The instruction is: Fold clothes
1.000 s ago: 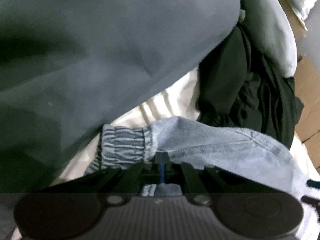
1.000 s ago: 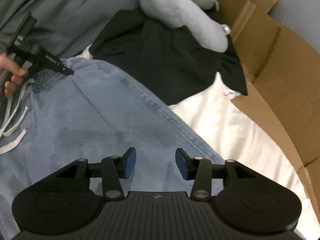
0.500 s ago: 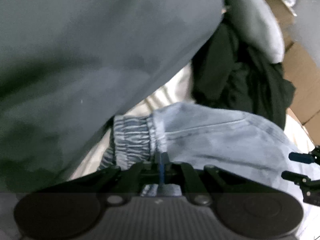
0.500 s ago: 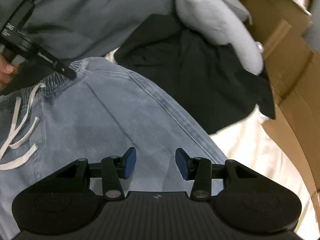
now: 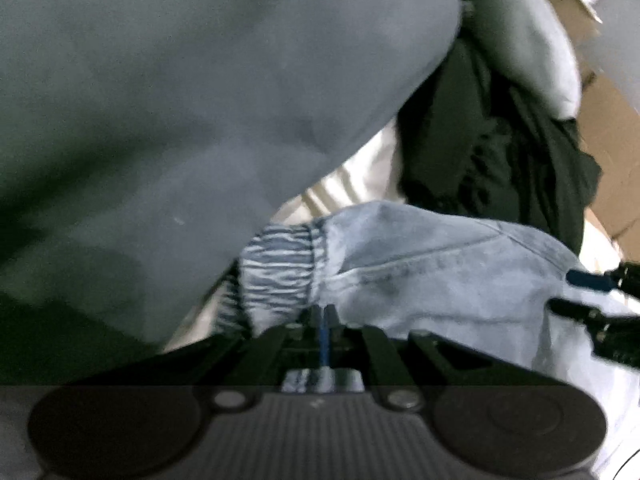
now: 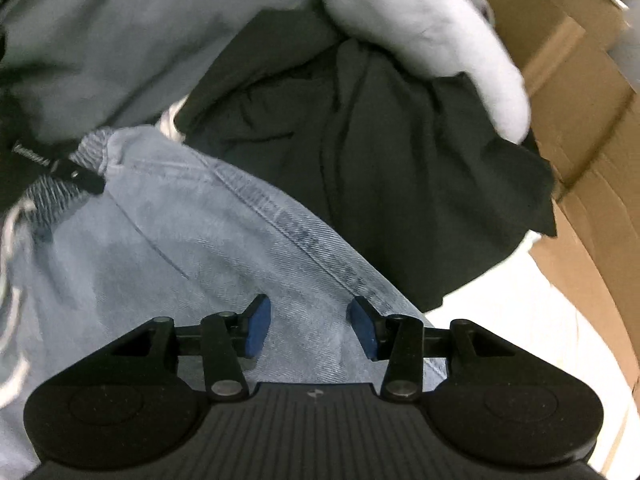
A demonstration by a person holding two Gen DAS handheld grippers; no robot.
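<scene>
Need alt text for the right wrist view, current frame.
The right hand-held gripper hangs open over light blue denim pants, nothing between its blue pads. At far left the left hand-held gripper pinches the pants' elastic waistband. Behind lie a black garment, a grey garment and cardboard boxes.

Light-blue denim trousers (image 6: 168,248), waistband lifted
</scene>
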